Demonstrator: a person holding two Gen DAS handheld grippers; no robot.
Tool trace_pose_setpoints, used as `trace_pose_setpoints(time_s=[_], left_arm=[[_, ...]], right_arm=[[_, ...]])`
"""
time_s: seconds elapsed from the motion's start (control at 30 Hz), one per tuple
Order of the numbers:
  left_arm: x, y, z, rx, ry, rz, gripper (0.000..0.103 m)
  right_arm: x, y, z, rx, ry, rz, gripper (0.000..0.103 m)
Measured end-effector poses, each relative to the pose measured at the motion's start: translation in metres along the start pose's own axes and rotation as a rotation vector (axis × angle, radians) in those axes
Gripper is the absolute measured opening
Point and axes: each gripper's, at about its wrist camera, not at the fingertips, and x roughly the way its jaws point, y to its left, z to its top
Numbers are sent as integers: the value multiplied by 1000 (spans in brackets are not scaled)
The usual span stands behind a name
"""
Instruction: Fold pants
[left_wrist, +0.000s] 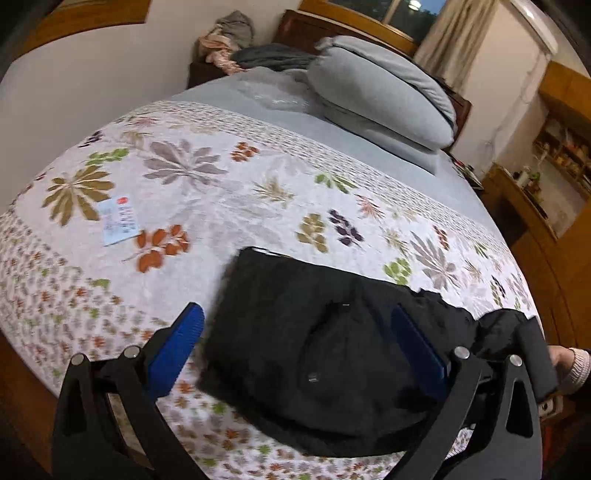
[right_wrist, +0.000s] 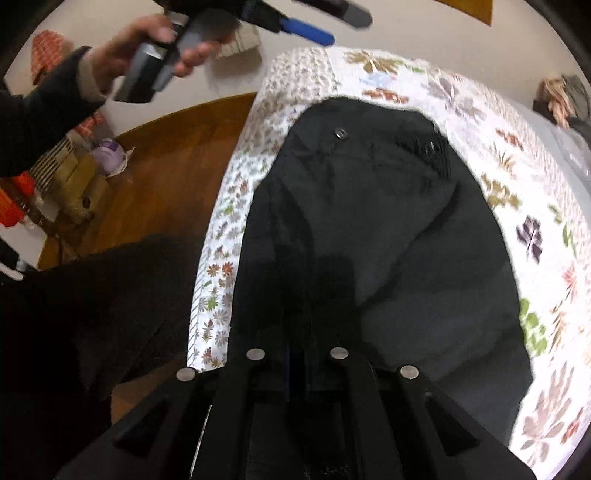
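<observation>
On the flowered bedspread (left_wrist: 207, 192), near the edge of the bed closest to the person, lie the black pants (left_wrist: 295, 354) — folded into a thick, roughly rectangular bundle with a metal snap showing on the upper layer. Seen through the left wrist camera, the left gripper (left_wrist: 299, 336) hangs above this bundle with its jaws spread wide. One blue finger pad (left_wrist: 177, 350) stands over bare bedspread just off the bundle's left edge; the other pad shows over the dark cloth toward its right side. Nothing is clamped between them, and the pads appear clear of the fabric.

From the right wrist camera, the right gripper (right_wrist: 301, 332) points steeply down over the pants (right_wrist: 388, 240), which fill most of that view. Its jaws are closed together, the fingers meeting in a narrow dark line directly over the cloth. Whether a fold of fabric is pinched between them cannot be told — fingertips and cloth are equally dark there. Two metal snaps sit at the far end of the garment in this view, close to the bedspread's border.

At the upper left of the right wrist view, the person's left hand (right_wrist: 147, 48) grips the handle of the left gripper (right_wrist: 306, 29), whose blue pad juts out above the bed corner. A dark sleeve (right_wrist: 40, 110) covers the forearm. Wooden floor (right_wrist: 166, 166) lies beside the bed.

Further up the bed: grey pillows (left_wrist: 384, 92), and a small printed slip of paper (left_wrist: 120, 221) on the bedspread, well apart from the pants.
</observation>
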Motion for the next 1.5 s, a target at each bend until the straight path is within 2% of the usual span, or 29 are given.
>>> trace_pose_setpoints(time_s=[0.13,0.23,0.33,0.4,0.47,0.5,0.53,0.6,0.7,0.8,0.87,0.97,1.0,1.1,1.3,1.5], left_arm=[[28,-20,-8,33,23,-35,101],[54,-38,-14,87,46,-32,101],[69,-52,-23,135,30,-4,101],[79,-58,-29,165,35,44,101],[88,-61,-36,186,48,57,101],[93,-62,-39,198,60,63,101],[99,-62,-44,208,75,76,101],[103,-61,-49,228,83,93,101],[110,-62,-60,281,90,125,101],[111,-66,-64,320,95,147,101],[109,-66,-62,308,98,142,101],[102,-66,-57,250,89,98,101],[100,-68,-56,235,87,87,101],[94,-82,-53,231,63,79,101],[87,-141,-54,258,44,-24,101],[104,-208,-75,327,103,-112,101]], right_arm=[[2,0,-5,40,-18,-8,6],[5,2,-7,49,-27,-18,7],[7,-2,-12,103,-55,-15,8],[8,-3,-14,127,-70,-14,10],[9,-4,-16,146,-83,-22,13],[8,-3,-16,154,-87,-14,20],[7,-2,-16,167,-94,-6,31],[1,2,-17,173,-112,-24,39],[-20,4,-16,214,-159,-36,41],[-56,2,-20,286,-246,-46,42],[-77,3,-23,327,-268,-104,44],[-97,1,-39,388,-199,-286,45],[-103,1,-45,408,-194,-319,45],[-129,3,-74,504,-204,-361,46],[-166,6,-128,608,-156,-512,50],[-207,9,-196,704,-162,-591,50]])
